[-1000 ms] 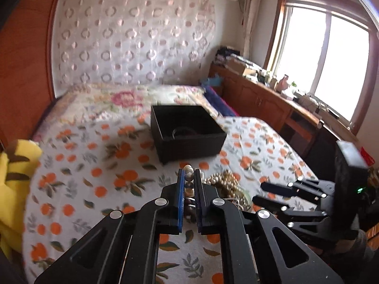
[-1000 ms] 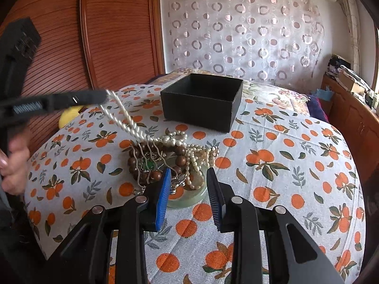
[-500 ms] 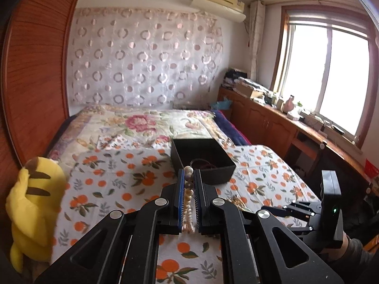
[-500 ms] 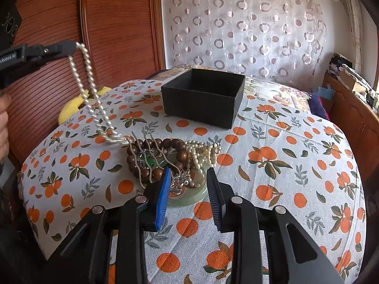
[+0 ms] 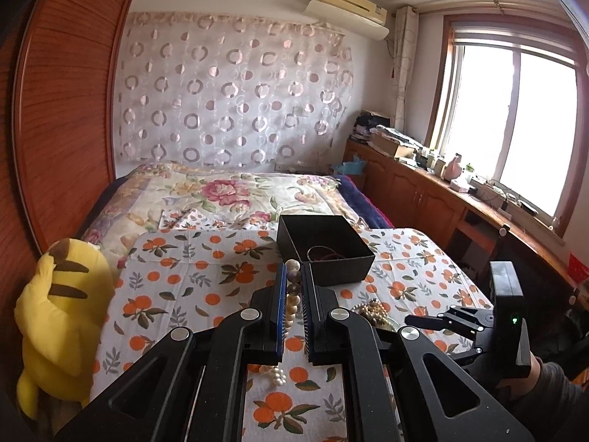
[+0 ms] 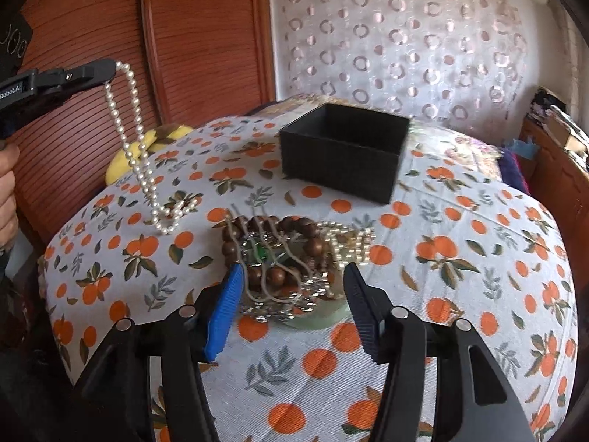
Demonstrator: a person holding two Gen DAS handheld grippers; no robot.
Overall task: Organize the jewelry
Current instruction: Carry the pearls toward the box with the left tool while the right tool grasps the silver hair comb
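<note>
My left gripper (image 5: 293,276) is shut on a white pearl necklace (image 5: 292,296). In the right wrist view that necklace (image 6: 138,136) hangs from the left gripper (image 6: 114,68) down to the tablecloth, its lower end resting left of the jewelry pile (image 6: 291,258). The pile has a brown bead bracelet, silver hair forks, pearls and a pale green bangle. My right gripper (image 6: 292,276) hovers over the pile's near side; its jaws are opening, with nothing pinched between them. A black open box (image 6: 344,151) stands behind the pile, with a thin dark bracelet (image 5: 324,252) inside.
An orange-print cloth (image 6: 460,258) covers the table. A yellow plush toy (image 5: 55,316) sits at the table's left edge. A bed (image 5: 228,191) lies beyond, wooden cabinets (image 5: 416,199) run along the right under a window, and a wooden wardrobe (image 6: 206,44) stands left.
My left gripper rose and pulled the pearl necklace up and left, free of the pile. My right gripper's jaws spread wider over the pile.
</note>
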